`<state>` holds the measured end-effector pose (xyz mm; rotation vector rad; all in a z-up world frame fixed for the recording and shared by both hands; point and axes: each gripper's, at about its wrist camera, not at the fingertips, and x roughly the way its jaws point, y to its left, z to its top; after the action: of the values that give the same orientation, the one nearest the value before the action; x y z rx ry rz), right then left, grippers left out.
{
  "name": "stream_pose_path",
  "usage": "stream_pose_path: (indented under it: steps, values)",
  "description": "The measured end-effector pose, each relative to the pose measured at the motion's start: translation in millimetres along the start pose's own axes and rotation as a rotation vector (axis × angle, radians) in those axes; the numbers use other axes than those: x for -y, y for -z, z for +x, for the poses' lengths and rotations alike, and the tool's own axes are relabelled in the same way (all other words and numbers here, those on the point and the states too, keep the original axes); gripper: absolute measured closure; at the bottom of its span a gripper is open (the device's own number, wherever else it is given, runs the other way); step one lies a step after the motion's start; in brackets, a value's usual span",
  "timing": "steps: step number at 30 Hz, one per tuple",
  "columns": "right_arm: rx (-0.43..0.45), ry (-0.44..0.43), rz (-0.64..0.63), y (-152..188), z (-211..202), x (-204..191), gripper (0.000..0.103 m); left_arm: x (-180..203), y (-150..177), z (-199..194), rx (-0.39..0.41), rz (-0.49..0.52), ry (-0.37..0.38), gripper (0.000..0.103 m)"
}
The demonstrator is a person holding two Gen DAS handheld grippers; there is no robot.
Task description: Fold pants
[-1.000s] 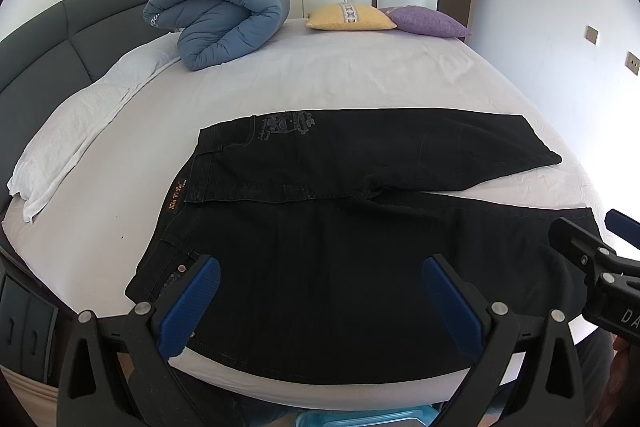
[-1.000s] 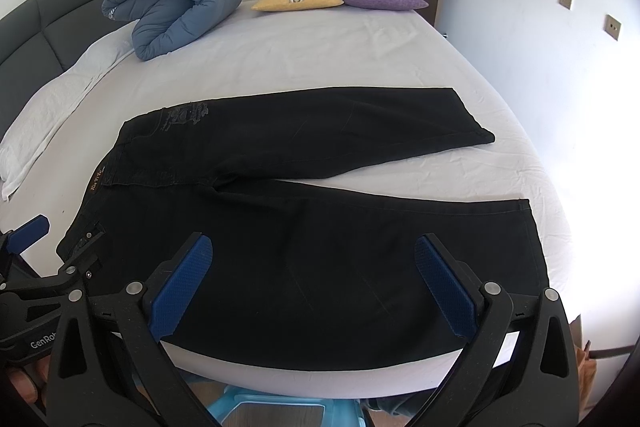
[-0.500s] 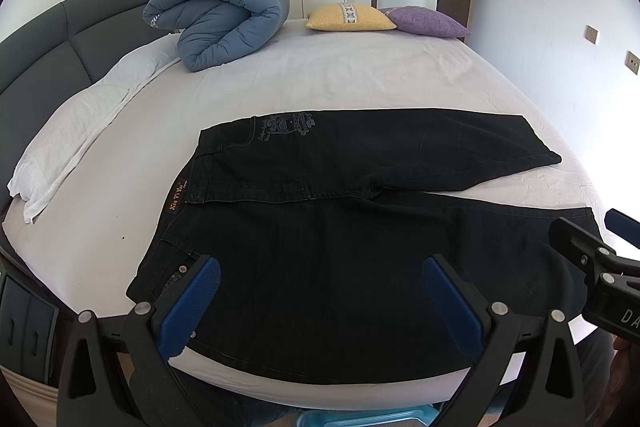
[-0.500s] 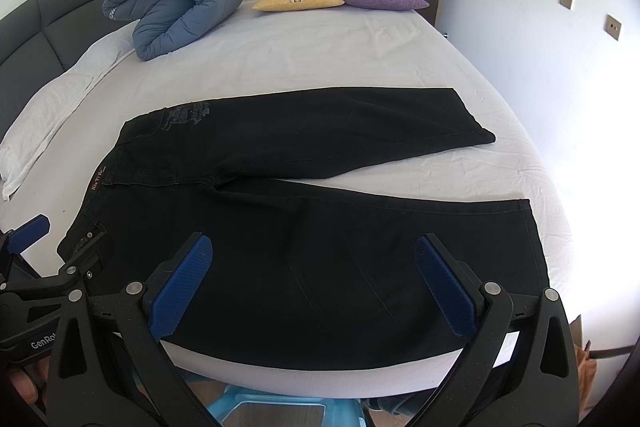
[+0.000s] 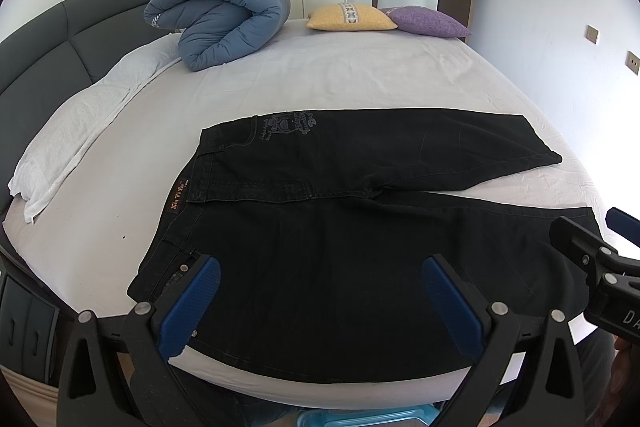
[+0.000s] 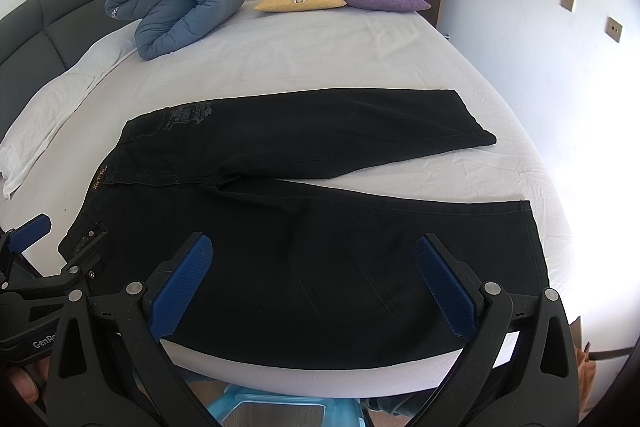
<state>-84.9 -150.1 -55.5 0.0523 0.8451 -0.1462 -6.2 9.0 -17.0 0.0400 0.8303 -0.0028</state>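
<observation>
Black pants (image 5: 340,211) lie flat on the white bed, waist to the left, both legs spread to the right; they also show in the right wrist view (image 6: 304,195). My left gripper (image 5: 320,291) is open and empty, hovering over the near leg by the waist. My right gripper (image 6: 312,275) is open and empty above the near leg, closer to the cuff. Each gripper's side shows in the other's view, the right one (image 5: 588,259) and the left one (image 6: 52,267).
A rolled blue duvet (image 5: 224,19), a yellow cushion (image 5: 350,17) and a purple cushion (image 5: 428,23) lie at the far end of the bed. White pillows (image 5: 80,131) line the grey headboard (image 5: 52,55) at left. A light-blue stool (image 6: 280,407) stands below the bed's near edge.
</observation>
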Motion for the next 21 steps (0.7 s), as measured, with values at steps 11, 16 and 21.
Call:
stream_pose_path:
  steps: [11,16,21]
  values:
    - [-0.002,-0.001,-0.002,-1.4,-3.2,-5.6,0.000,-1.7,0.4,0.1,-0.003,0.002,-0.002,0.000]
    - [-0.003,-0.001,-0.001,-1.3,-2.7,-5.4,0.000,-2.7,1.0,-0.3,-0.004,0.003,-0.003,0.000]
    - [-0.009,-0.010,-0.002,0.2,-3.2,-9.8,0.000,-3.8,2.3,2.0,-0.003,0.011,-0.015,0.000]
